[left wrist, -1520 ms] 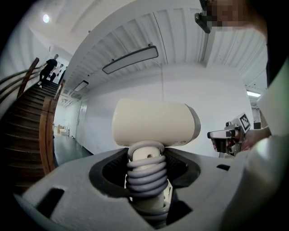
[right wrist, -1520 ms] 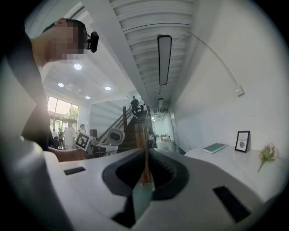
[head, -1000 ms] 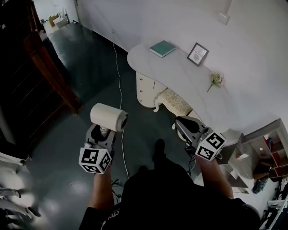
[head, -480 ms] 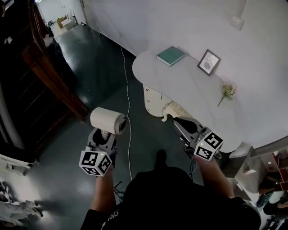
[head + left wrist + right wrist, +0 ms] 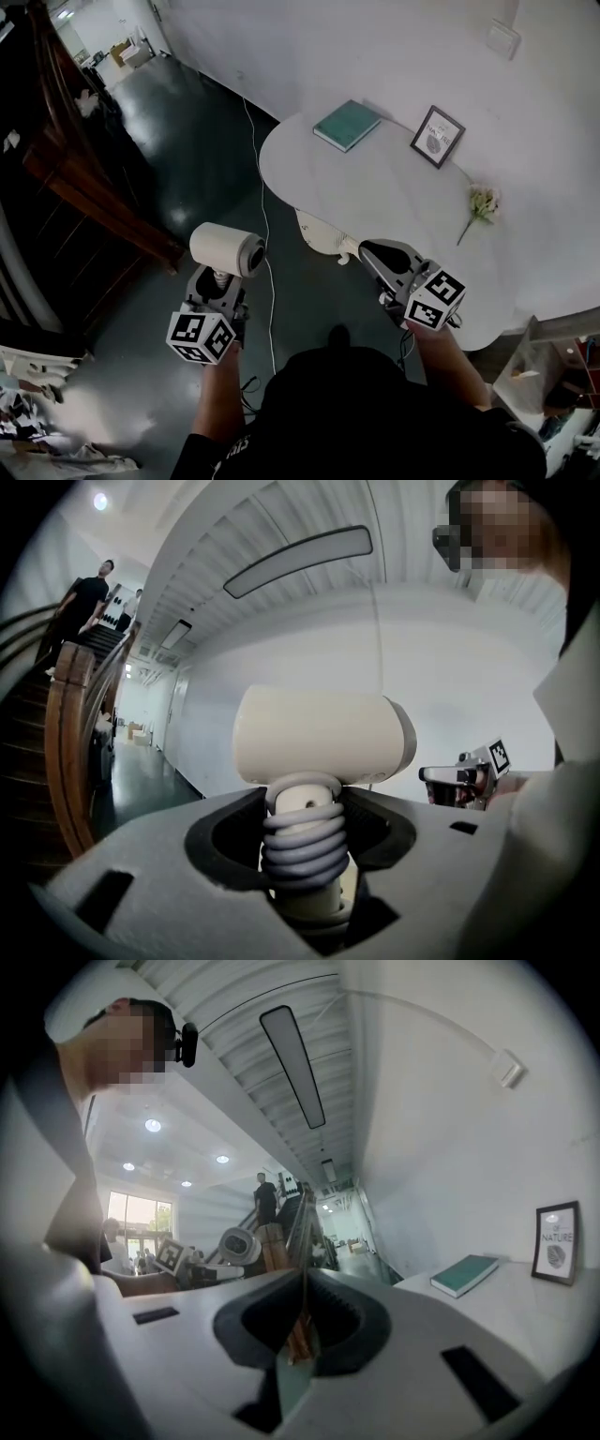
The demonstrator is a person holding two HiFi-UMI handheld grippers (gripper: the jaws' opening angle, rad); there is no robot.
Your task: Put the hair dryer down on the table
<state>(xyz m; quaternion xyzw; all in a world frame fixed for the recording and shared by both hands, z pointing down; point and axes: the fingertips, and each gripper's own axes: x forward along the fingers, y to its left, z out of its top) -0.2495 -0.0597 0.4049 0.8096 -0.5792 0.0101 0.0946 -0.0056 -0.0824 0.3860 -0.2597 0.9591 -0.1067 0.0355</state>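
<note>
The floor is dark and shiny, the wall is white, and a white table point(image 5: 375, 187) stands on the far right by the wall. From the head view, the hair dryer point(image 5: 227, 248) is cream, with a round fat body lying sideways on top of a short handle. It is up in the air over the floor, well left of the table. The left gripper point(image 5: 217, 279) holds it from below. The right gripper point(image 5: 372, 250) is near the table's edge. A green book point(image 5: 347, 125), a picture frame point(image 5: 439, 137) and a flower point(image 5: 480, 206) lie on the table's far side. A white cable point(image 5: 262, 216) runs along the floor, and a wooden stair rail point(image 5: 94, 178) is on the left. In the left gripper view, the jaws squeeze the dryer's handle, which has a grey cord point(image 5: 302, 841) wound round it. In the right gripper view, the jaws are pressed together with nothing between them.
</note>
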